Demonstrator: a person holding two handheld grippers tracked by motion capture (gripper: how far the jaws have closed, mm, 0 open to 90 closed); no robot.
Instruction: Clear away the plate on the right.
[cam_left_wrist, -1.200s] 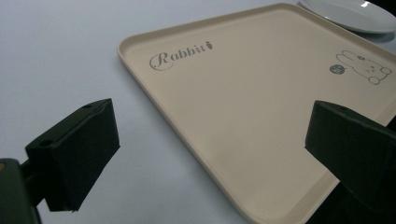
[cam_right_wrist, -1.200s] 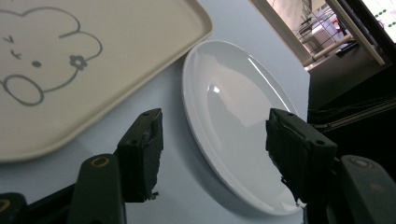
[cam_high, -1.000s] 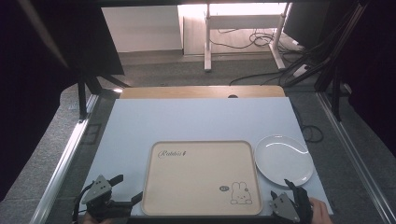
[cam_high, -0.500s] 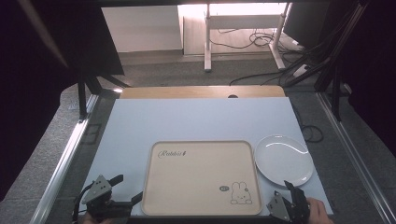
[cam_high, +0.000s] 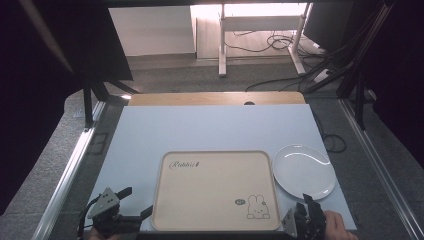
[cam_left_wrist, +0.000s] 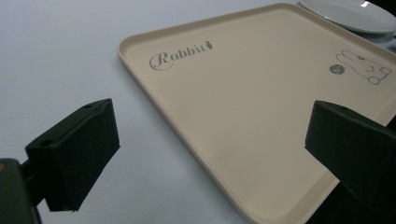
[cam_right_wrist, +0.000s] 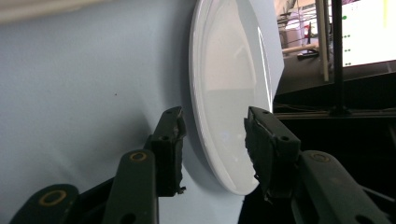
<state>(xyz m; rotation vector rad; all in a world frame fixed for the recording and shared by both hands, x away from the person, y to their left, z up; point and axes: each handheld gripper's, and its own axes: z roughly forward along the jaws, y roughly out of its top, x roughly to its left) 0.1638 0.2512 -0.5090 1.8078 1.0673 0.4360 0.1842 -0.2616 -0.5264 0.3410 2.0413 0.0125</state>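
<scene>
where the high view looks down on the table (cam_high: 210, 130), a beige tray (cam_high: 215, 192) lies near the front edge and a white plate (cam_high: 304, 171) sits just beside its right side, apart from it. left gripper (cam_high: 131, 202) at the tray's front left corner, jaws spread, nothing between them. right gripper (cam_high: 309, 207) just short of the plate's near rim, a hand (cam_high: 334, 227) behind it.

left gripper view: both black jaws stand wide apart over the tray's left rim, one jaw over bare table, the other over the tray. tray carries the word "rabbit" and a small rabbit drawing. plate visible at the far corner.

right gripper view: right gripper (cam_right_wrist: 212, 140) is rolled on its side, so the plate (cam_right_wrist: 229, 88) appears on edge. plate's near rim lies between the two jaws. jaws have just been closing, but a gap is visible on each side of the rim; pads not pressing on it.
</scene>
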